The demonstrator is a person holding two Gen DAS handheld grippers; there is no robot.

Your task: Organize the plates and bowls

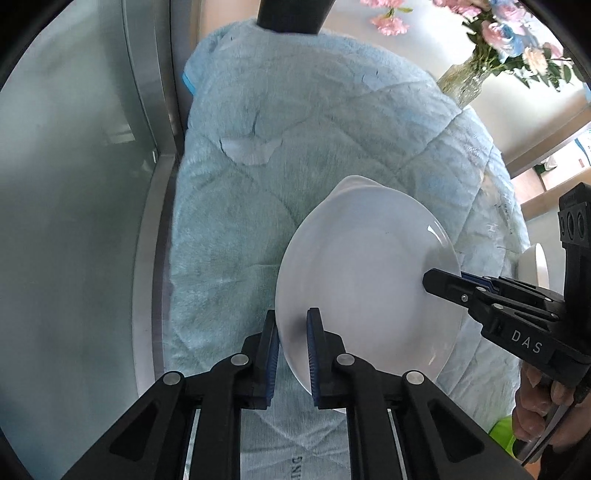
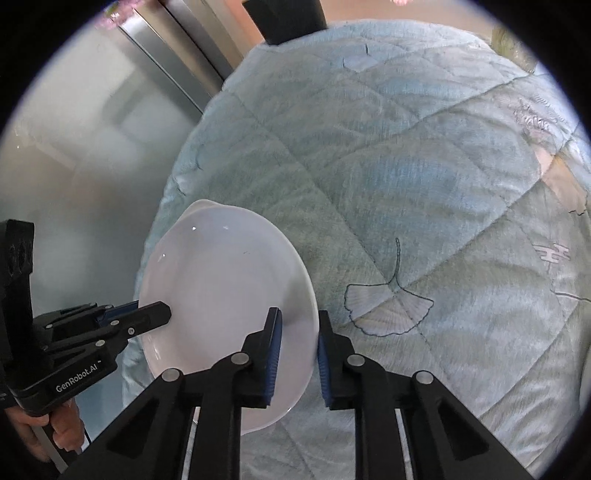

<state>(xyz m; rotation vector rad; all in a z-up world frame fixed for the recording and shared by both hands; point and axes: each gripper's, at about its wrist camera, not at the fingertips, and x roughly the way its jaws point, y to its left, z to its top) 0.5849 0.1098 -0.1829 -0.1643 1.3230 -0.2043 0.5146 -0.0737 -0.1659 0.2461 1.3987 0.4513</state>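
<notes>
We see a pale blue quilted blanket (image 1: 314,155) stitched with ginkgo leaves (image 2: 388,302) covering the surface, a frosted glass panel (image 1: 66,206) in a brushed metal frame (image 1: 162,110) beside it, and a glass vase (image 1: 461,81) of pink flowers (image 1: 498,33) in daylight

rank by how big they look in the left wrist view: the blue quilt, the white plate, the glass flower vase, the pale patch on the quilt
1. blue quilt
2. white plate, though it is nearest the camera, which inflates it
3. and 4. pale patch and glass flower vase: look alike, and the vase stands farther back, so unranked
</notes>
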